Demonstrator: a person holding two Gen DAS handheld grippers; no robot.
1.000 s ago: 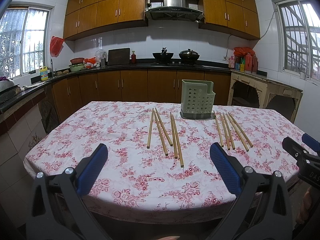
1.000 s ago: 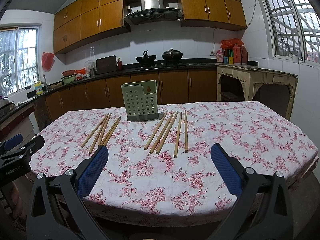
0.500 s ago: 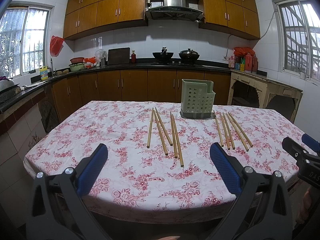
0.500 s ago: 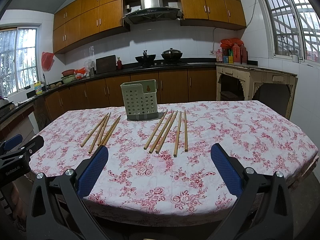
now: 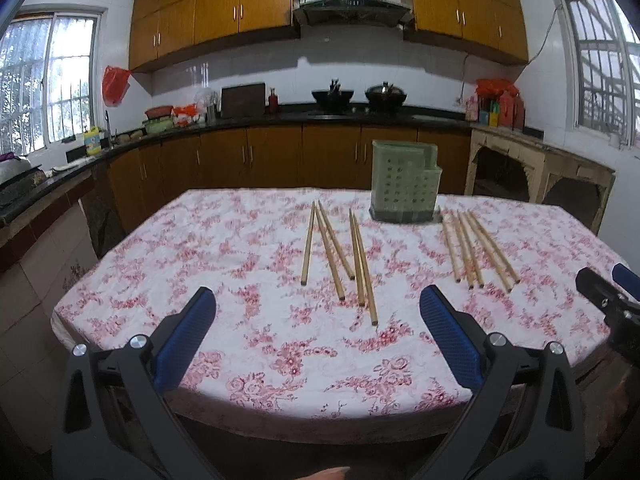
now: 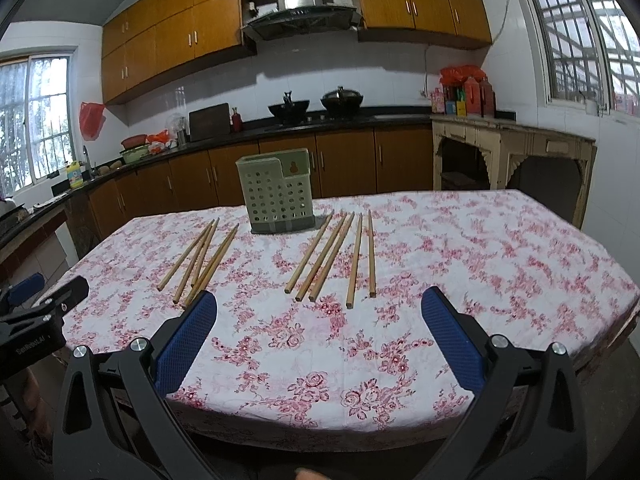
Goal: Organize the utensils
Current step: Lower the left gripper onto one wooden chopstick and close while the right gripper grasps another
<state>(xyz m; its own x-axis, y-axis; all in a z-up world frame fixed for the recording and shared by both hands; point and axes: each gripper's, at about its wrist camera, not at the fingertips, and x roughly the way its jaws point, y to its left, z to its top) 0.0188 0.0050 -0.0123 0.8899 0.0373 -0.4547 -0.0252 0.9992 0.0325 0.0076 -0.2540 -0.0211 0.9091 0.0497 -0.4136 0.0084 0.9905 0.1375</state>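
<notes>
The only lettering that can be made out is white print on the black body of the left gripper point(image 6: 38, 312), seen at the left edge of the right wrist view, well to the left of the green utensil holder point(image 6: 276, 192); it seems to read "DesRobotAI", though the letters are small and skewed. The yellow bottle point(image 6: 75, 169) on the counter left of the holder carries a label too blurred to read, as do the packages point(image 6: 464, 96) to its right

Bare tablecloth point(image 5: 248, 248) lies between 2 chopstick groups point(image 5: 340, 256) point(image 5: 476, 248); holder point(image 5: 404, 184) stands behind them.
</notes>
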